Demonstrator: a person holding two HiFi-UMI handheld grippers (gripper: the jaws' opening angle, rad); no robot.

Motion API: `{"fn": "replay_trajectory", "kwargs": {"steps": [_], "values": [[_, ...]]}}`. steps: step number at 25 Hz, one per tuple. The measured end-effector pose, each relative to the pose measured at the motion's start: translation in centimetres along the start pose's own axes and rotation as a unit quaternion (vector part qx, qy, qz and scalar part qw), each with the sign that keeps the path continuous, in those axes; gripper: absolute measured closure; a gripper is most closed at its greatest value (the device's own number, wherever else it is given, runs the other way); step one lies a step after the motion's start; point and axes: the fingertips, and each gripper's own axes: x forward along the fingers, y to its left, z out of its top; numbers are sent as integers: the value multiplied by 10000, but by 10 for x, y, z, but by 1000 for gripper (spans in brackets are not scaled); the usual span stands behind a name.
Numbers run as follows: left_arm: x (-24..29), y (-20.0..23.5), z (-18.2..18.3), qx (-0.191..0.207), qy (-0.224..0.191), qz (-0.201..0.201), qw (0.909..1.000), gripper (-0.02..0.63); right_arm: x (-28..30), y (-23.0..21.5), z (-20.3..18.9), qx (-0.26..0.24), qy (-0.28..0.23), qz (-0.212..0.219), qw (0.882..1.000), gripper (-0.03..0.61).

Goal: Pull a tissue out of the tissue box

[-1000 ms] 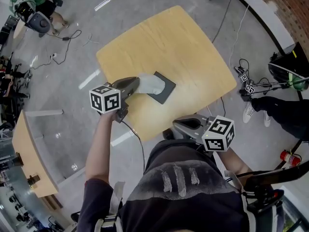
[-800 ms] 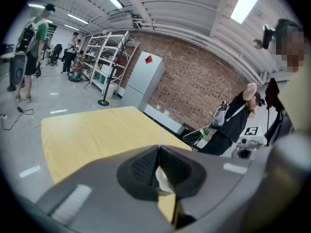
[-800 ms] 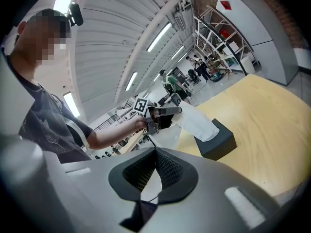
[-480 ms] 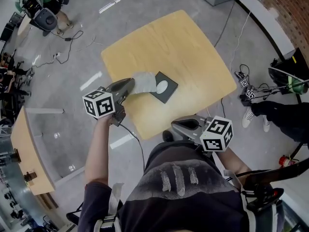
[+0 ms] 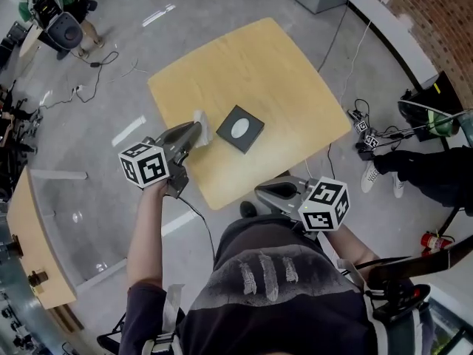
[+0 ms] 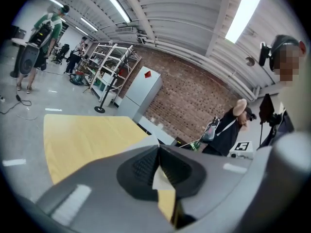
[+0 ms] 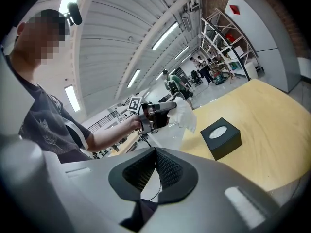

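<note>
A black tissue box [image 5: 240,129] with a white oval opening sits near the middle of the wooden table [image 5: 273,72]; the right gripper view shows the tissue box [image 7: 221,137] too. My left gripper [image 5: 195,133] hangs left of the box, above the table's left edge, shut on a white tissue [image 5: 200,128] that is clear of the box. In the left gripper view a white strip of tissue [image 6: 160,178] shows between the closed jaws. The right gripper view shows the tissue [image 7: 185,113] drooping from them. My right gripper [image 5: 260,191] is shut on nothing by the table's near edge.
Cables [image 5: 96,58] trail over the grey floor at the far left. A person in black [image 5: 432,172] stands at the right beside tripod gear [image 5: 366,135]. Another wooden table [image 5: 29,235] is at the left, and a fire extinguisher [image 5: 429,239] at the right.
The left gripper has drawn the tissue leftward and upward away from the box; the tissue, earlier stretched from the opening, now hangs free. The right gripper has shifted slightly.
</note>
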Motion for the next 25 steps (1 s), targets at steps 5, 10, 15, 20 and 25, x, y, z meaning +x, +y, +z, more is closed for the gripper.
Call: {"fn": "replay_trajectory", "kwargs": {"steps": [5,10,15,20,25], "values": [[34,-46,-9,-4,73,-698,9975,607,-15,3,-18,-6,-25,-375,9993,580],[87,-99,-2,20,177,-1187,9928,607,-39,-8,-23,-20,-23,-438,9990,580],[151,-143,16,-254,130,-1590,9869,607,-68,-39,-11,77,-105,-259,9996,580],[204,-148,41,-1195,-754,-1433,9795,607,-113,-87,2,390,-170,-85,9991,580],[230,-111,-7,-2143,-1129,-545,9687,607,-146,-134,10,532,-135,-181,9983,580]]}}
